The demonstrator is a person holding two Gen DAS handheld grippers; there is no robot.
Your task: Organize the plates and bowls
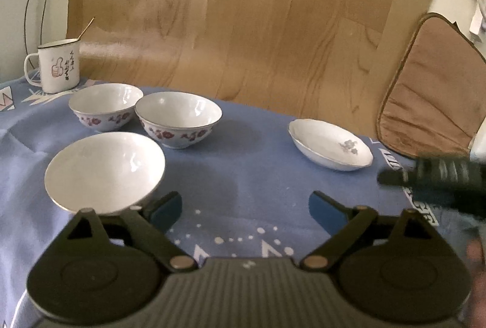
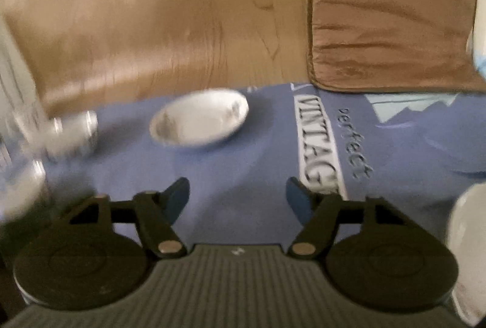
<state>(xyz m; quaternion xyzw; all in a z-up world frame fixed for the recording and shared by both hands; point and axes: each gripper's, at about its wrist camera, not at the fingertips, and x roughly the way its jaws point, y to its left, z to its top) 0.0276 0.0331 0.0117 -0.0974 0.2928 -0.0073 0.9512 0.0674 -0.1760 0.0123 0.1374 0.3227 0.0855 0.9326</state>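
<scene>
Three bowls [image 1: 104, 171] and a shallow plate [image 1: 330, 144] sit on the blue tablecloth [image 1: 243, 176] above wood flooring [image 1: 243, 24]. Both the left gripper [image 1: 245, 208] and right gripper [image 2: 237, 198] gape empty; the right view is blurred.

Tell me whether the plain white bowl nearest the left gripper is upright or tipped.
Tipped. The plain white bowl leans with its mouth turned toward the camera, rim slanted, unlike the two level floral bowls behind it.

On the tablecloth [image 1: 243, 170]: a mug [image 1: 59, 65] far left; two bowls [image 1: 104, 106] [image 1: 178, 118] side by side just right of it; a third bowl [image 1: 104, 170] nearer; a dish [image 1: 329, 144] well apart, right.
</scene>
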